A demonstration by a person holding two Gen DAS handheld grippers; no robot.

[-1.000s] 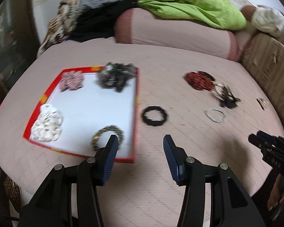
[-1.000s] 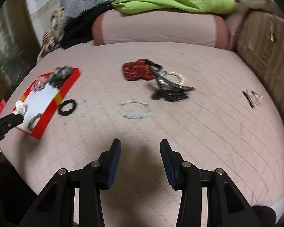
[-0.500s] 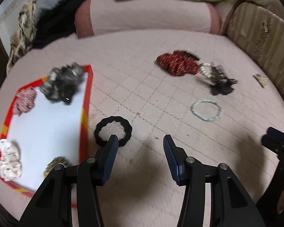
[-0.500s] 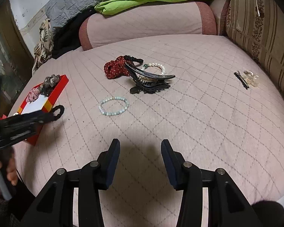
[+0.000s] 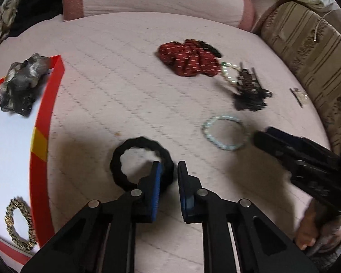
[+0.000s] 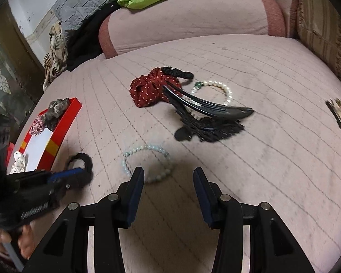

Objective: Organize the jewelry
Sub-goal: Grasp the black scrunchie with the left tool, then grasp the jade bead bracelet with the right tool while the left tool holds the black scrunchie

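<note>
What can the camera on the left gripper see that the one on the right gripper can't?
Only the left wrist view shows the gold chain bracelet in the red-rimmed tray.

Only the right wrist view shows the white spotted scrunchie in that tray and the grey quilt behind the bed.

Both show the left gripper, whose jaws have just been closing, clamped on the black scrunchie, the open right gripper near the pale bead bracelet, and the red dotted scrunchie.
</note>
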